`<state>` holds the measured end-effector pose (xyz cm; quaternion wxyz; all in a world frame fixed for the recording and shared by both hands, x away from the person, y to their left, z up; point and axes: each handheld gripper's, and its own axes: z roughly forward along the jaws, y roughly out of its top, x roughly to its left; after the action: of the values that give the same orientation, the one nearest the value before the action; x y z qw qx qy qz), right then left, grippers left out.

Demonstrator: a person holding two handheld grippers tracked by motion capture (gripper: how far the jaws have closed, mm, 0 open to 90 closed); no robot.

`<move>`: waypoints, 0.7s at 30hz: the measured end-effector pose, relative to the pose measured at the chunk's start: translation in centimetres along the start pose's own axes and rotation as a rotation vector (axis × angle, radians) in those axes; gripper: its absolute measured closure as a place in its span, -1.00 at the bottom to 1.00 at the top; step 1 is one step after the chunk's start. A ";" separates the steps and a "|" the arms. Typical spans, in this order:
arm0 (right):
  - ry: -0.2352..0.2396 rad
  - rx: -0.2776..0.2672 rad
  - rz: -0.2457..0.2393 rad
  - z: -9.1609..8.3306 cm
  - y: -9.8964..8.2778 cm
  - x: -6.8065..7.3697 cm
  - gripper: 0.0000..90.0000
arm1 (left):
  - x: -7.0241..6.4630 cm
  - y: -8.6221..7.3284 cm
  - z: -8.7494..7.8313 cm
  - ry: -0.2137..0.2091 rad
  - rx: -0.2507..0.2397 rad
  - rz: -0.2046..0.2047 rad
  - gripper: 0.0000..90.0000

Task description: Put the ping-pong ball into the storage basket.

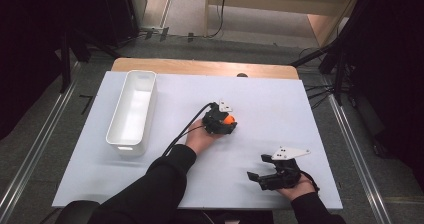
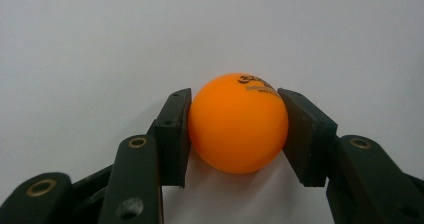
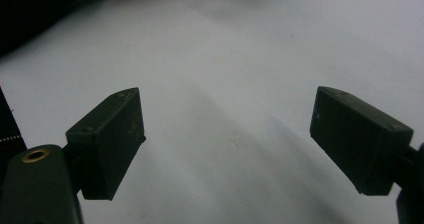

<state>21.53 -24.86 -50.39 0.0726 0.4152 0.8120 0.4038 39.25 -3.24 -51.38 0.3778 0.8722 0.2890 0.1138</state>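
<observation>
My left gripper (image 2: 235, 129) clamps the orange ball (image 2: 238, 123) between both pads, near the middle of the white table (image 1: 280, 109). My right gripper (image 3: 227, 144) stands wide apart, empty, by the near right corner.

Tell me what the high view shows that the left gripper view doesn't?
The high view shows the long white bin at the table's left, the right gripper with open jaws near the front edge, and the person's dark sleeves. The left gripper view shows up close that both pads press the orange ball's sides, and the black print on the ball's top. Both share the ball, the left gripper shut on it, and the white table.
</observation>
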 end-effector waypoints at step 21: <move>0.000 -0.001 -0.005 0.1 0.0 -0.1 -0.72 | -0.5 1.3 -3.2 -0.088 -0.033 0.001 0.14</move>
<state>21.63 -24.85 -50.45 0.0740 0.4131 0.8127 0.4041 38.01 -2.37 -48.21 0.4046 0.8701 0.2697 0.0802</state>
